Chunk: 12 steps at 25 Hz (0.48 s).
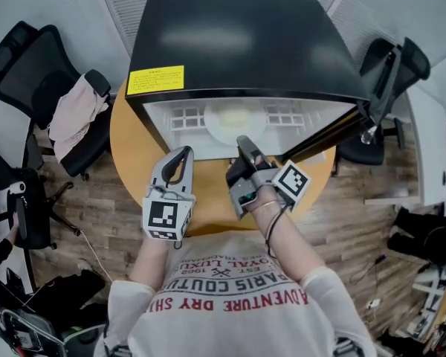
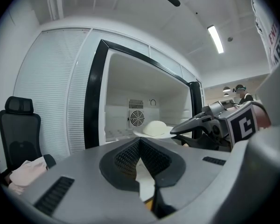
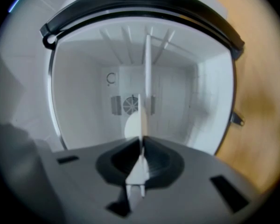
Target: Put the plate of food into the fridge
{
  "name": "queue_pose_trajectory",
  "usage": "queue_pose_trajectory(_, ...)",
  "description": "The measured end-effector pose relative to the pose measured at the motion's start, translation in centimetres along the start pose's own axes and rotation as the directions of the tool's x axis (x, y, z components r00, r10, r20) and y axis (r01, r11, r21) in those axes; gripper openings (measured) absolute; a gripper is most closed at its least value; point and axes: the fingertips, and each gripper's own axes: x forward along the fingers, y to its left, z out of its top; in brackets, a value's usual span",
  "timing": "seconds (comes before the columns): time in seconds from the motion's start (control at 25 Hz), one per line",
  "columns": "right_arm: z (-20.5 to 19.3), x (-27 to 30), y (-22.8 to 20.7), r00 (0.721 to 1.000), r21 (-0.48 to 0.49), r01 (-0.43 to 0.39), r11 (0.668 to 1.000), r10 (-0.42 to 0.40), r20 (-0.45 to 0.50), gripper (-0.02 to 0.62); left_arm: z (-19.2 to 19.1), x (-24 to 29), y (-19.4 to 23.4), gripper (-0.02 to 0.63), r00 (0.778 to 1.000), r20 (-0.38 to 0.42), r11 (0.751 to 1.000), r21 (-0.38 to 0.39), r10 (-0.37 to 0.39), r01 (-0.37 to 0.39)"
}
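A black mini fridge (image 1: pixel 238 43) stands open on a round wooden table (image 1: pixel 126 155). A white plate (image 1: pixel 234 125) with a pale mound of food (image 1: pixel 234 115) sits inside its white cavity. My right gripper (image 1: pixel 244 144) is shut on the plate's near rim. In the right gripper view the plate (image 3: pixel 142 120) shows edge-on, pinched at my right gripper (image 3: pixel 142 141), with the food (image 3: pixel 131 125) to one side. My left gripper (image 1: pixel 180 156) hovers left of it over the table, shut and empty. From the left gripper (image 2: pixel 140 143) I see the plate (image 2: pixel 154 134) and food (image 2: pixel 155 127).
The fridge door (image 1: pixel 334 132) hangs open to the right. A yellow label (image 1: pixel 155 79) is on the fridge top. A fan grille (image 2: pixel 136 118) sits in the back wall. Office chairs stand left (image 1: pixel 30 73), one draped with cloth (image 1: pixel 78 110), and right (image 1: pixel 394 73).
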Motion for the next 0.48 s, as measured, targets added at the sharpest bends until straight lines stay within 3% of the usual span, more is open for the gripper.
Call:
queue_pose_trajectory(0.4, 0.9, 2.0, 0.3, 0.999, -0.018, -0.029, 0.999, 0.029, 0.027, 0.053, -0.3, 0.1, 0.3, 0.034, 1.000, -0.010, 1.000, 0.002, 0.006, -0.006)
queue_pose_trajectory(0.48, 1.0, 2.1, -0.2, 0.999, -0.057, 0.002, 0.998, 0.000, 0.036, 0.119, -0.4, 0.0, 0.3, 0.034, 1.000, -0.014, 1.000, -0.001, 0.007, -0.007)
